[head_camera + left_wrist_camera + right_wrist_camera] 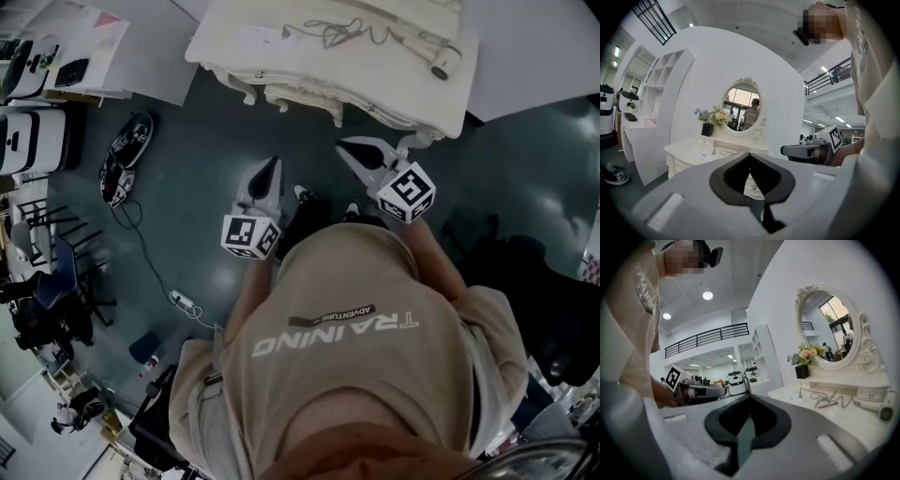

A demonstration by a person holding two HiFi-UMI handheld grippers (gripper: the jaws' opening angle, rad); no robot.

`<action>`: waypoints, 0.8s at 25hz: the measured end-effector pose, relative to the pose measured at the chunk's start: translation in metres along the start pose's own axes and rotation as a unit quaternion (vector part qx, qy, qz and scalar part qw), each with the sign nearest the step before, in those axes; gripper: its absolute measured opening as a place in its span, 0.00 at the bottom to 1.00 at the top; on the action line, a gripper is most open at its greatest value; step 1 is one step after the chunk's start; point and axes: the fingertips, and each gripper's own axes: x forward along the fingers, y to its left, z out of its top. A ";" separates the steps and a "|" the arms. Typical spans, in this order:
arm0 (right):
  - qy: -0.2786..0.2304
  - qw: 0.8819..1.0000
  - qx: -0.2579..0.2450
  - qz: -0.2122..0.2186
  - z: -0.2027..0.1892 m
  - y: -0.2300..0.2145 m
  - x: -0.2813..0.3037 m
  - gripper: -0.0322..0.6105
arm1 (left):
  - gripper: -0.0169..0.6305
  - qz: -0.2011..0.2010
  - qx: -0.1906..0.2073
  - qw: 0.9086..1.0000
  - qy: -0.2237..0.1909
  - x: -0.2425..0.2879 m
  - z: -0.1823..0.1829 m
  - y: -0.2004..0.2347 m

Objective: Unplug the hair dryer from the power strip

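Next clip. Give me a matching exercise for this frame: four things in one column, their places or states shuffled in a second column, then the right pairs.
Things
1. hair dryer
2. flowers
3. shoes
4. left gripper

Places or states
A. on the floor, off the left end of the dressing table
B. held in the air short of the dressing table, jaws together, nothing between them
C. lying at the right end of the dressing table's top
D. in a dark pot beside the mirror

Pairs: 1-C; 2-D; 3-A; 4-B

Large indoor hall, lab-like: staged vanity table (787,394), oval mirror (829,329), mezzanine railing (708,339), white machines (736,379).
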 end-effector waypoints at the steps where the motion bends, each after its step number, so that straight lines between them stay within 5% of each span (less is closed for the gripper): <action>1: 0.000 1.000 -0.001 -0.005 0.004 -0.004 0.007 0.06 | 0.03 -0.005 0.000 1.000 0.000 0.005 0.002 0.008; 9: 0.007 0.999 -0.017 -0.033 0.037 -0.021 0.085 0.06 | 0.03 -0.046 0.015 0.999 -0.011 0.031 0.040 0.080; 20: 0.006 0.996 -0.022 -0.086 0.047 -0.022 0.183 0.06 | 0.03 -0.089 0.006 0.996 -0.005 0.032 0.035 0.176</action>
